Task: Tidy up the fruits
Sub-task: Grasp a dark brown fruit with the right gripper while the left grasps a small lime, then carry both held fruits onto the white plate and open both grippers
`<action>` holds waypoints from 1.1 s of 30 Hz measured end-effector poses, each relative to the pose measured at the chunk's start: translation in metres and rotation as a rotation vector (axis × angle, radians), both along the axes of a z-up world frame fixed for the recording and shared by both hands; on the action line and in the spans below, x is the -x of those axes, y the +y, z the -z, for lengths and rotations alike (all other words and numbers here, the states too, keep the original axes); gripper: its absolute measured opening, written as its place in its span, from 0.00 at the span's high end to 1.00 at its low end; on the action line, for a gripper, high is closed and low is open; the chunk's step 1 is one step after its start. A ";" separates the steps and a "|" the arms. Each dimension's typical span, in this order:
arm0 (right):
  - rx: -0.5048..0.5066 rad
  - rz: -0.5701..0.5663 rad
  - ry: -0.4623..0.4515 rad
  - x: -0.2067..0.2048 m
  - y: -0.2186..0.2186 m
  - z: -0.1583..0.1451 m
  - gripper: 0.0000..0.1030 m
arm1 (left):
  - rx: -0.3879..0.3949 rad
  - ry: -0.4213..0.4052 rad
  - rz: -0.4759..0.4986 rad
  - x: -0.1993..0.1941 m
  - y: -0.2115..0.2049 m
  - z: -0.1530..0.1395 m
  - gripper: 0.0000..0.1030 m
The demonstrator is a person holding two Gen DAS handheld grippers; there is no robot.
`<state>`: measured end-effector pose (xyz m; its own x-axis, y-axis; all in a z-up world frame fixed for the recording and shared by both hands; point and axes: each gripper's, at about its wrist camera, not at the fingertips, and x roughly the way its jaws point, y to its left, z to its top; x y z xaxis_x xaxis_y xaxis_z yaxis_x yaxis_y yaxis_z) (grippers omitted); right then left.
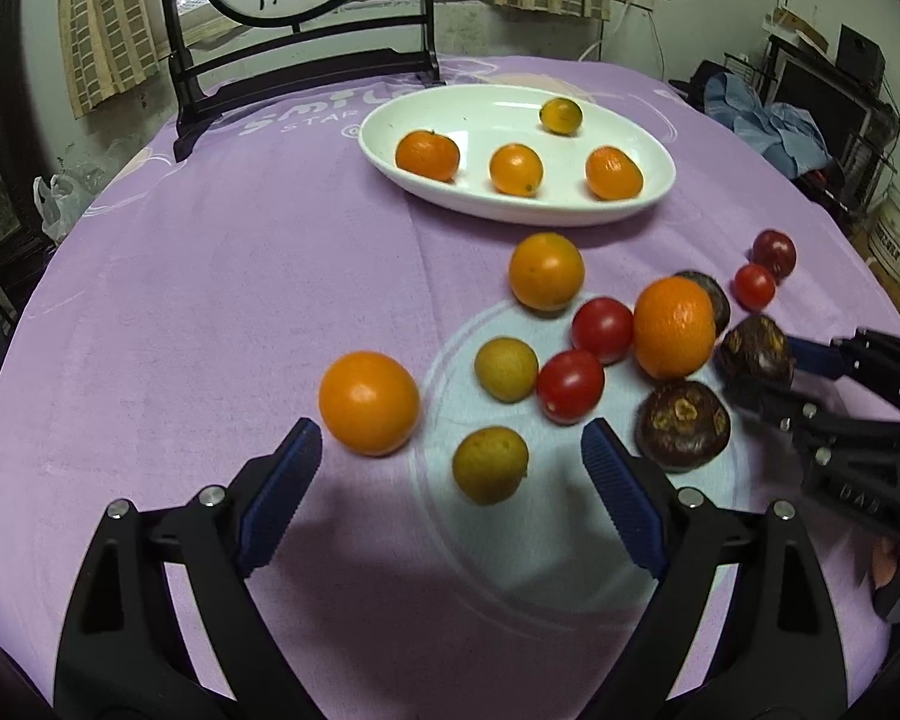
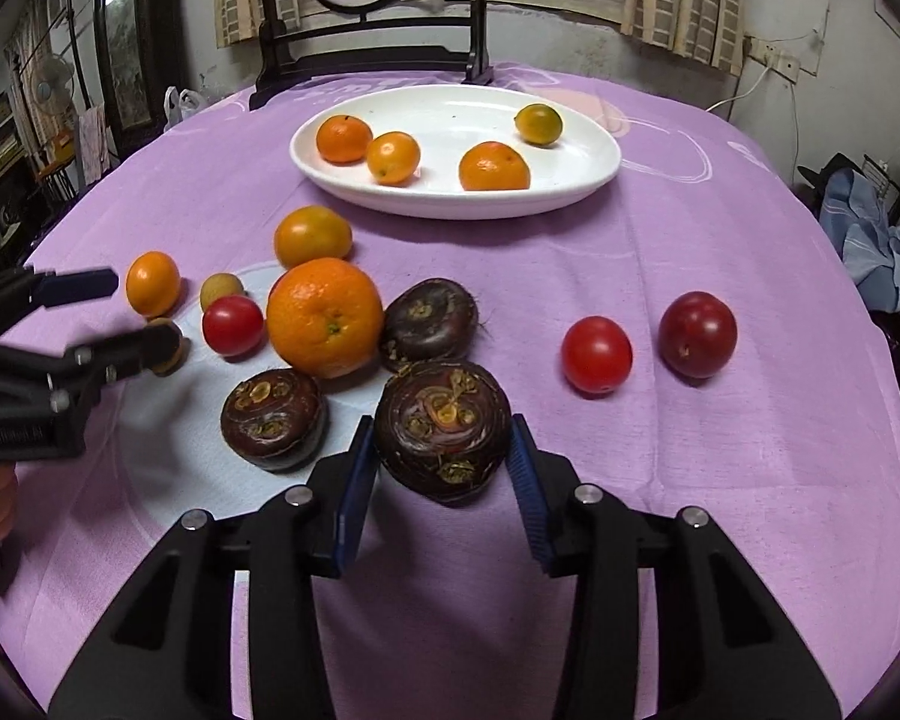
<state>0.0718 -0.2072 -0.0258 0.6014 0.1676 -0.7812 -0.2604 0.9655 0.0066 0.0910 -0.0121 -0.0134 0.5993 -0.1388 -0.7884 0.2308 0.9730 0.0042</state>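
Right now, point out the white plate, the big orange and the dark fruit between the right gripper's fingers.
white plate (image 2: 594, 177), right wrist view, bare front rim.
big orange (image 2: 325, 317), right wrist view, middle of its peel.
dark fruit (image 2: 442, 427), right wrist view, top face.

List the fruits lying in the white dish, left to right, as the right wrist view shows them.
Orange mandarin → smaller orange citrus → orange mandarin → small yellow-green citrus, all in the white dish.
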 end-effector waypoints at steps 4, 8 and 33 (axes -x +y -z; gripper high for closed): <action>-0.003 -0.007 -0.001 0.001 0.001 0.000 0.58 | -0.034 0.000 -0.002 -0.001 -0.005 0.004 0.24; -0.003 -0.014 -0.003 0.001 0.002 -0.001 0.58 | -0.012 0.051 0.007 -0.007 -0.004 0.013 0.62; 0.039 -0.033 -0.211 -0.055 0.004 -0.082 0.58 | 0.003 -0.143 -0.004 -0.077 -0.033 -0.082 0.75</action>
<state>0.1268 -0.2032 0.0559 0.7470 0.1619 -0.6448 -0.2837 0.9548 -0.0888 0.1676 -0.0449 0.0689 0.7061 -0.1386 -0.6944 0.2244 0.9739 0.0338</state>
